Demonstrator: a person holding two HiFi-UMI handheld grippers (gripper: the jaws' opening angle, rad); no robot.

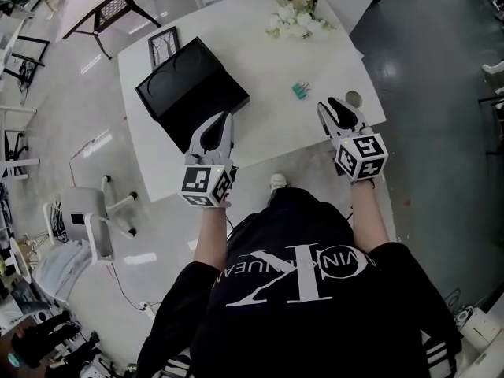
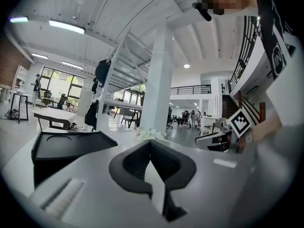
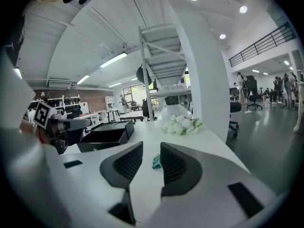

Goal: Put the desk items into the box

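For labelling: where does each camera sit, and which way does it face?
Head view: on the person's head, facing steeply down at the table; torso, arms, left hand-held gripper, right hand-held gripper.
Left gripper view: on the left one, facing across the table past shut jaws; right one shows.
Right gripper view: on the right one, facing the green clip through open jaws; left one shows.
Shared by all: black box, flowers.

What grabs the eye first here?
The open black box on the left half of the white table, then the white flowers at its far edge. Nearer, small teal clips lie just ahead of the right gripper, whose jaws stand apart and empty.
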